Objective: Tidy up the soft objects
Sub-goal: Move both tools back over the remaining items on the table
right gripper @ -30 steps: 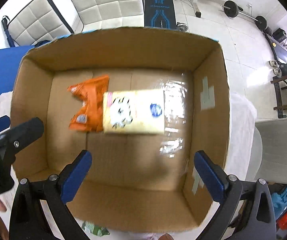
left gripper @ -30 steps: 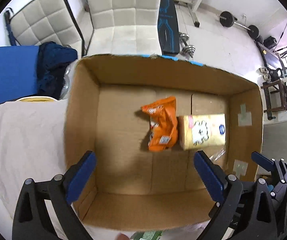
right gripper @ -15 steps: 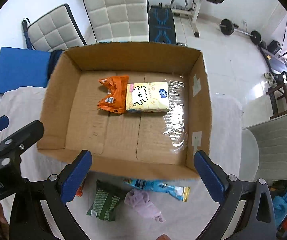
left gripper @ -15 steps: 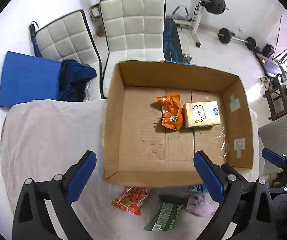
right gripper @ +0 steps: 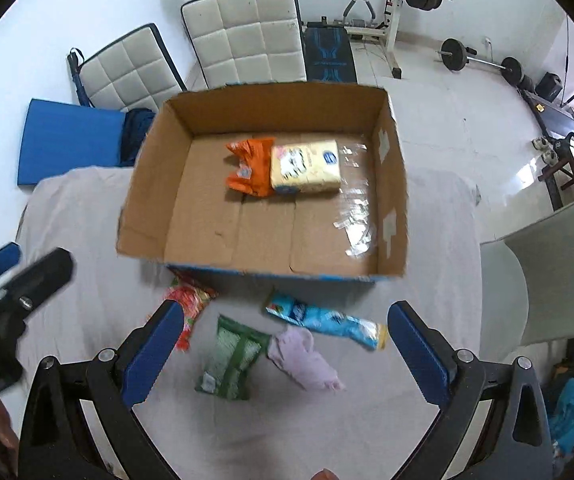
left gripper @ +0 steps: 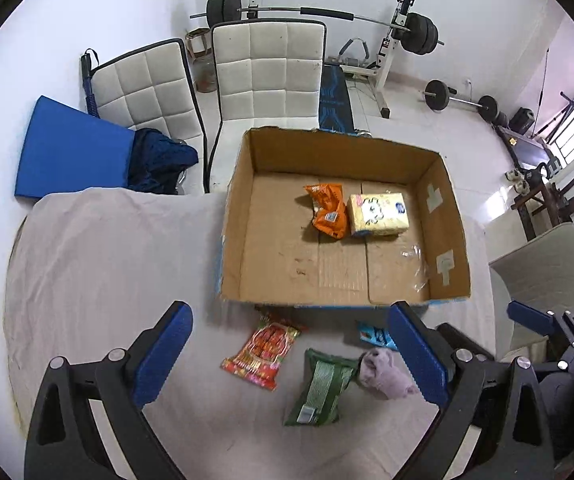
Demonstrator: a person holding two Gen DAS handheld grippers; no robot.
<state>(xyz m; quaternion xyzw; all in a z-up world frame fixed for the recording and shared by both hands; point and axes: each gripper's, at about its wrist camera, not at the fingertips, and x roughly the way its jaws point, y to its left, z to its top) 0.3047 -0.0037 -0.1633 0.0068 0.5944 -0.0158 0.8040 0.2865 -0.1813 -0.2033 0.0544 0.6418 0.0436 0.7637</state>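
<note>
Four soft things left on the cloth, all on my side of the cardboard box (right gripper: pixel 247 270). Lilac cloth bundle (right gripper: pixel 305 358) sits dead ahead between my right gripper (right gripper: pixel 287 356) fingers, approx 12 o'clock and low, long axis running 10 to 4. Right is the nearer one for it; from the left gripper (left gripper: pixel 287 352) it's off at 2 o'clock, just beside the right-hand pad.

Both sets of jaws wide open, nothing held.

Green packet (right gripper: pixel 231 358) touching the bundle's left edge, long axis near vertical, at 11 from the right jaws. In the left view it sits near centre (left gripper: pixel 321 380), so I'd judge that one's for the left. Light blue packet (right gripper: pixel 327 318) lies beyond the bundle at 1 o'clock, long axis 10 to 4, top end close to the box wall. Red snack packet (left gripper: pixel 265 350) at 11 from the left jaws, partly behind the right gripper's left pad.

Inside the box: orange packet (left gripper: pixel 329 216) and yellow tissue pack (left gripper: pixel 379 214), touching, toward the far wall.

Watch-out: green packet crowds the bundle, could get pinched too.
</note>
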